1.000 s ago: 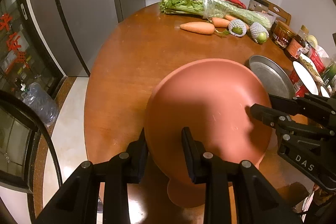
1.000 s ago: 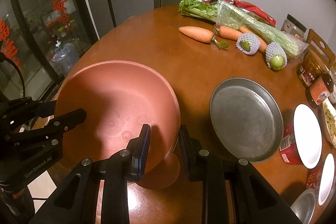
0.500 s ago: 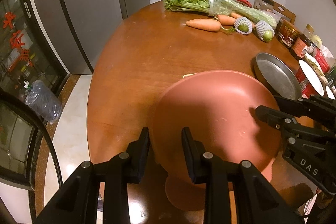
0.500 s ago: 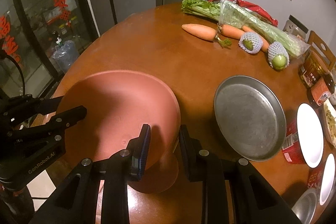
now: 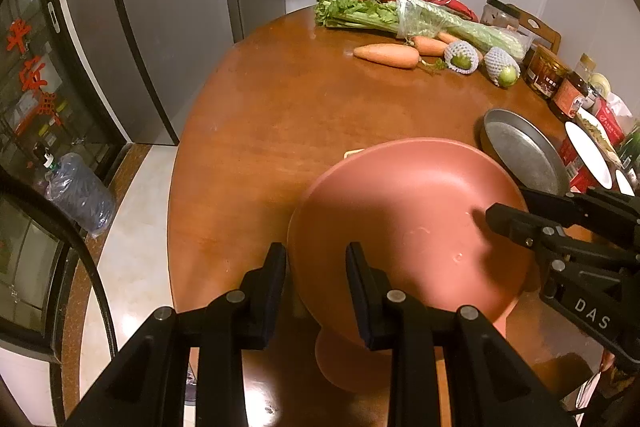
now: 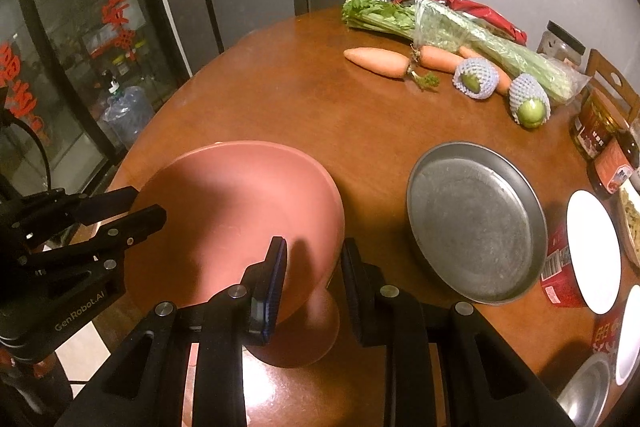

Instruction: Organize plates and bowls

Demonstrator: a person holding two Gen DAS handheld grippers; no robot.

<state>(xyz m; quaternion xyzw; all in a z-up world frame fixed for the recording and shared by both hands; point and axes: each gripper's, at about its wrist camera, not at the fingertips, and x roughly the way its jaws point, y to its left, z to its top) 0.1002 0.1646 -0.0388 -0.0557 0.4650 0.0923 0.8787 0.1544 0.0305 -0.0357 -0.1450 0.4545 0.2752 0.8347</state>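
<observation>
A large pink bowl (image 5: 400,219) (image 6: 232,211) with a round foot stands over the near edge of the round wooden table (image 5: 260,147). My left gripper (image 5: 316,255) (image 6: 150,205) is shut on the bowl's left rim, one finger inside and one outside. Across from it, my right gripper (image 6: 314,247) (image 5: 508,205) is shut on the right rim in the same way. A grey metal plate (image 6: 476,223) (image 5: 520,155) lies just right of the bowl. White plates (image 6: 592,251) sit at the table's right edge.
Carrots (image 6: 378,61), bagged celery (image 6: 460,31) and two netted green fruits (image 6: 474,79) lie at the back. Jars and sauce bottles (image 6: 600,131) crowd the right edge, with a small steel bowl (image 6: 588,395) near the front. A water jug (image 5: 80,191) stands on the floor to the left.
The bowl's far rim has dropped and the bowl sits flatter in both views. Both grippers keep the same hold on its rim.
</observation>
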